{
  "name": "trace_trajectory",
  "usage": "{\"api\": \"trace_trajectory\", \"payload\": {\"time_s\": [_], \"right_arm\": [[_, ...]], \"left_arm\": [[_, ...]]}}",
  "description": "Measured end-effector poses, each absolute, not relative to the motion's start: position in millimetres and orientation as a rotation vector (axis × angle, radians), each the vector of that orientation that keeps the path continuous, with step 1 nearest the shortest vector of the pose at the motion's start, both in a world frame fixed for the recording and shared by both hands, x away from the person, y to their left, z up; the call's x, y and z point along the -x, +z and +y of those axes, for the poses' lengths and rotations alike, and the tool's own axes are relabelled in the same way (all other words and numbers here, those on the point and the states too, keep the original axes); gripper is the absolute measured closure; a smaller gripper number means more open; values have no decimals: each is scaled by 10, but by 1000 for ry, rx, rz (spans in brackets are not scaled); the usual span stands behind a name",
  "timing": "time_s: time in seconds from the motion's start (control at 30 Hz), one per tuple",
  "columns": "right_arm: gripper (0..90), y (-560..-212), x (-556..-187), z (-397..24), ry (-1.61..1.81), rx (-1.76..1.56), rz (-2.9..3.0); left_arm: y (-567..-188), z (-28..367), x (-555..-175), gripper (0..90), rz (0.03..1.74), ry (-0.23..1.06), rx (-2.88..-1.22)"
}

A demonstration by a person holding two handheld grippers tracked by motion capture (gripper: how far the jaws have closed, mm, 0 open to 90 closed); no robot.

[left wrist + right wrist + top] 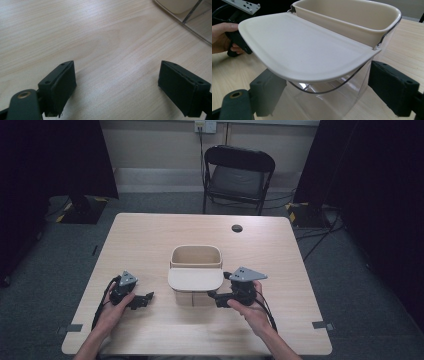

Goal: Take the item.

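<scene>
A small bin (195, 275) stands at the middle of the wooden table (150, 235). It has a cream inner bucket (352, 17), a clear outer body (324, 102) and a wire handle. Its cream lid (304, 50) lies flipped out flat towards the person. My right gripper (215, 297) is just right of the bin, open, and in the right gripper view (323, 77) its jaws stand either side of the clear body under the lid, apart from it. My left gripper (145, 298) rests left of the bin, open (117, 72) over bare wood, with the bin's corner (185, 10) at the upper right.
A black folding chair (239, 175) stands beyond the table's far edge. A dark round hole (237, 228) sits near the far edge of the table. Grey tape marks (322, 325) lie by the front corners. Black curtains flank the room, with cables on the floor.
</scene>
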State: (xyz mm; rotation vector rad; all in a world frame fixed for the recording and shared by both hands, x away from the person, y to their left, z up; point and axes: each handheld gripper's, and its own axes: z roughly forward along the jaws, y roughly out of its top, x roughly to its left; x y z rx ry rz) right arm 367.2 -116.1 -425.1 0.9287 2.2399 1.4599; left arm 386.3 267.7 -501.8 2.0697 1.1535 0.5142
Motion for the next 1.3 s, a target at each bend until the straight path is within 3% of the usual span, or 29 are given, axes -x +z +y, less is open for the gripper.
{"api": "trace_trajectory", "payload": {"time_s": [1.3], "right_arm": [[154, -4184, -3695, -1171, 1483, -919, 2225]], "left_arm": [[-5019, 2676, -3863, 141, 1154, 513, -2069]]}}
